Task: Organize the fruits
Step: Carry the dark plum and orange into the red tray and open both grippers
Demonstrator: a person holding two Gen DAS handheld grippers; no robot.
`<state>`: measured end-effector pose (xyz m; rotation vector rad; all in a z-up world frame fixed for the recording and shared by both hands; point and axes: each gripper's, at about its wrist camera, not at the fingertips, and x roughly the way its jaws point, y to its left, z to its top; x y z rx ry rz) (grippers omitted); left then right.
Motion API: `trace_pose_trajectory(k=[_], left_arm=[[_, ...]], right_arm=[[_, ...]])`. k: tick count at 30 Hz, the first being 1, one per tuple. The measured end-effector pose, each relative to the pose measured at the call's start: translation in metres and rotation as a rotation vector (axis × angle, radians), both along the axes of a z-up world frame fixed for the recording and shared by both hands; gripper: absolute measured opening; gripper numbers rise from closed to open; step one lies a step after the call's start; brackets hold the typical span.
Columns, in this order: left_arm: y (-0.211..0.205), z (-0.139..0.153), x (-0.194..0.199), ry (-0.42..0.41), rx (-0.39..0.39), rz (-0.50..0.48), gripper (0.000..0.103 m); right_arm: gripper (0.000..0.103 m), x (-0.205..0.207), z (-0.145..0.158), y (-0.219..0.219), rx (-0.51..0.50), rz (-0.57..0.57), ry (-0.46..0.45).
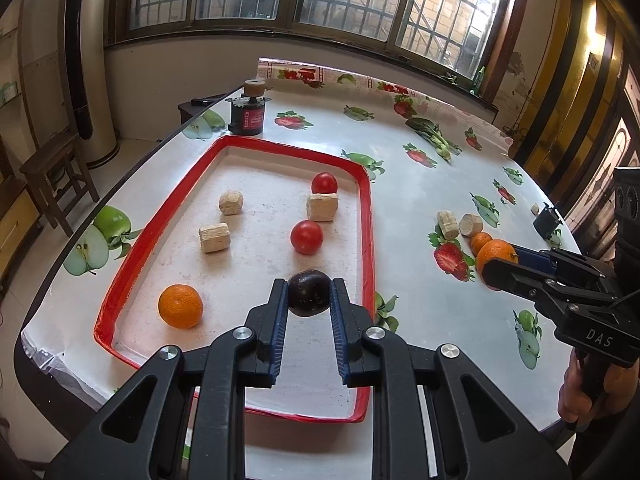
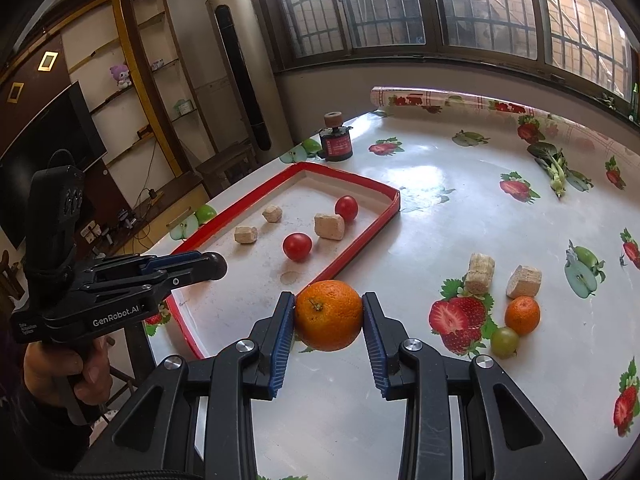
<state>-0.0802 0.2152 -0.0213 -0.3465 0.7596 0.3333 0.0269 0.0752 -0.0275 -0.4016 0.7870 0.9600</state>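
Hovering over the red tray (image 1: pixel 370 220), a dark plum (image 1: pixel 309 293) is clamped by the left gripper (image 1: pixel 309 300) for release inside; a large orange (image 2: pixel 329 315) is pinched by the right gripper (image 2: pixel 329 320) above the desk (image 2: pixel 440 216), seemingly tray-bound too.

Right gripper (image 2: pixel 329 312) clamps large orange (image 2: pixel 329 315) just beside red tray (image 2: pixel 352 258). Tray holds two tomatoes (image 2: pixel 297 246). Left gripper (image 2: pixel 212 266) grips dark fruit over tray.

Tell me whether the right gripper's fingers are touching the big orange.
Touching. The right wrist view shows the right gripper with both blue-padded fingers pressed flush against opposite sides of the big orange, no gap on either side.
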Motion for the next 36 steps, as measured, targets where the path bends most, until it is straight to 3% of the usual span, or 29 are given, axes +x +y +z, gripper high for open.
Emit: trace_pose_trajectory(k=[21,36], left_arm=[[0.06,-0.011,-0.009,0.017,-0.022,0.094,0.018],[0.1,-0.032,0.018,0.069,-0.059,0.118,0.018]], right_arm=[[0.034,-0.006,-0.025,0.06,-0.031,0.094,0.046],[0.034,0.002,-0.062,0.105,-0.088,0.157,0.114]])
